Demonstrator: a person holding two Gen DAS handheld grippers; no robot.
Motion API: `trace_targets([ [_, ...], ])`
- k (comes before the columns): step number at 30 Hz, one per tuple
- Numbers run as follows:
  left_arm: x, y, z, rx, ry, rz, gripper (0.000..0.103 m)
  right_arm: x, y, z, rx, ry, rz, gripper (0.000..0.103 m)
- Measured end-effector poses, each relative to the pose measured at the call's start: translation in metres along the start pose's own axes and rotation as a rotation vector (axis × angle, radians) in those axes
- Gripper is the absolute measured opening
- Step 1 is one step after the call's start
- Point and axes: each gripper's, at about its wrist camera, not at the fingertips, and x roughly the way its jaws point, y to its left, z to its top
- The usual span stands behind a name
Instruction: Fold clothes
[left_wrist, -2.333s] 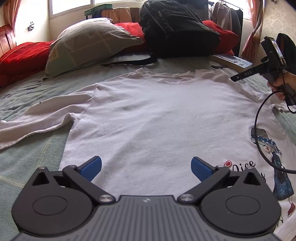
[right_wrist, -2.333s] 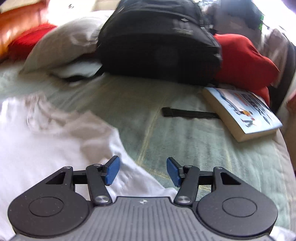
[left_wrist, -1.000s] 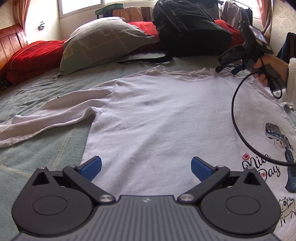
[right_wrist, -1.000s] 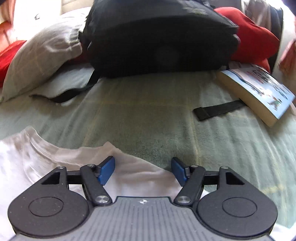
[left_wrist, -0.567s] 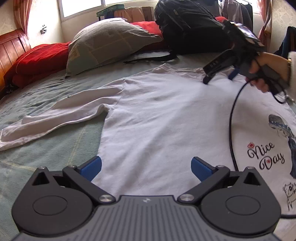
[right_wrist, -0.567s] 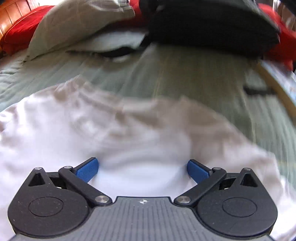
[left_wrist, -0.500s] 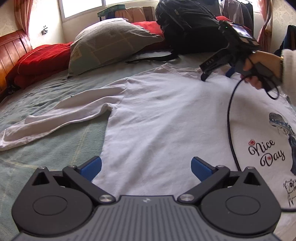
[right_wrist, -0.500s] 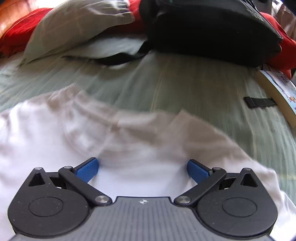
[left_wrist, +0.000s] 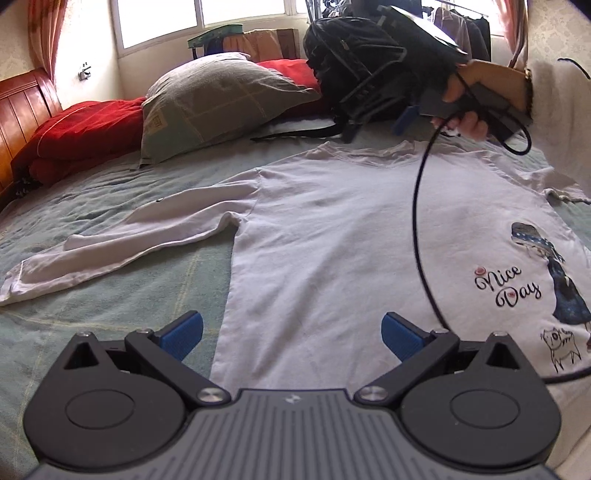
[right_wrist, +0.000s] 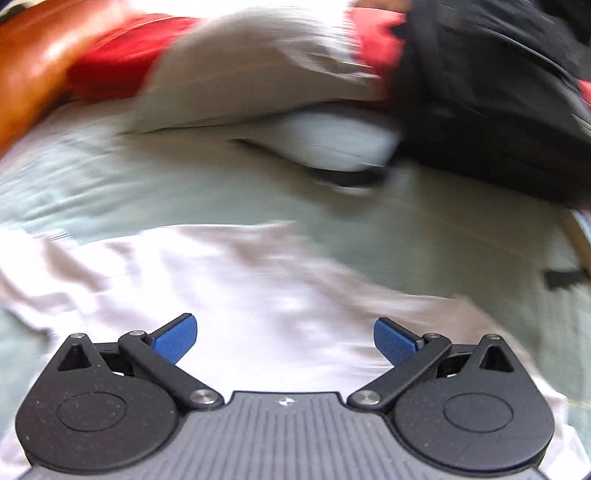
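Both the left gripper (left_wrist: 291, 330) and right gripper (right_wrist: 285, 338) are hovering with jaws wide apart and empty over the white shirt (left_wrist: 332, 236) lying flat on the bed (left_wrist: 110, 295), a light, limp, easily wrinkling garment probably best pinched at shoulder seam and hem edge.

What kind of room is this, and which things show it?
Most likely a bedroom: a bed with a wooden headboard, a pillow, and clothes on a rail near the window.
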Motion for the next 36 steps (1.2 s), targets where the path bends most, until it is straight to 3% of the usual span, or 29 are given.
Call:
trace_targets([
  [4, -0.009, 0.01, -0.008, -0.014, 0.002, 0.028, 0.102, 0.026, 0.04, 0.003, -0.001, 0.066, 0.074, 0.103],
  [7, -0.011, 0.017, -0.014, -0.036, 0.007, 0.036, 0.102, 0.059, 0.064, 0.001, -0.013, 0.108, 0.014, 0.103],
  [11, -0.006, 0.026, -0.018, -0.05, 0.017, 0.042, 0.102, 0.094, 0.077, 0.013, -0.012, 0.065, -0.086, 0.103],
  [20, -0.003, 0.035, -0.018, -0.081, 0.015, 0.046, 0.102, 0.132, 0.072, 0.053, 0.025, -0.024, -0.138, 0.103],
  [23, -0.009, 0.031, -0.016, -0.076, 0.0, 0.035, 0.102, 0.123, 0.067, 0.055, 0.011, -0.055, -0.101, 0.103],
  [29, -0.015, 0.02, -0.012, -0.049, -0.024, -0.007, 0.102, 0.062, 0.057, 0.037, -0.044, -0.072, -0.045, 0.103],
  [36, -0.014, 0.004, -0.011, -0.024, -0.027, -0.117, 0.102, 0.037, 0.038, -0.022, -0.009, 0.099, 0.01, 0.103],
])
